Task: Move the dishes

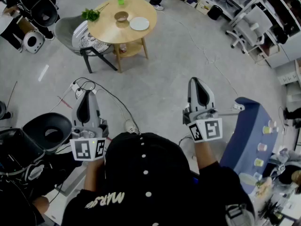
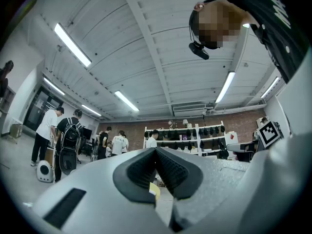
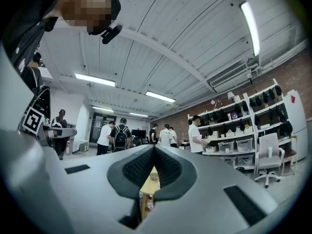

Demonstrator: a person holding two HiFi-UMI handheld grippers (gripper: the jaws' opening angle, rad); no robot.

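Bowl (image 1: pixel 121 17) and plate (image 1: pixel 139 23) are set far off, so left gripper (image 1: pixel 87 93) and right gripper (image 1: pixel 197 81) are held clenched, empty.

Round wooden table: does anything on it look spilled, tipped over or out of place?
Nothing stands out. The bowl, the white plate and the green cup sit upright on the table, and no spill shows; the leafy greens lie at its left edge.

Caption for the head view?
Shut, empty left gripper and right gripper face a round table bearing bowl, plate, cup.
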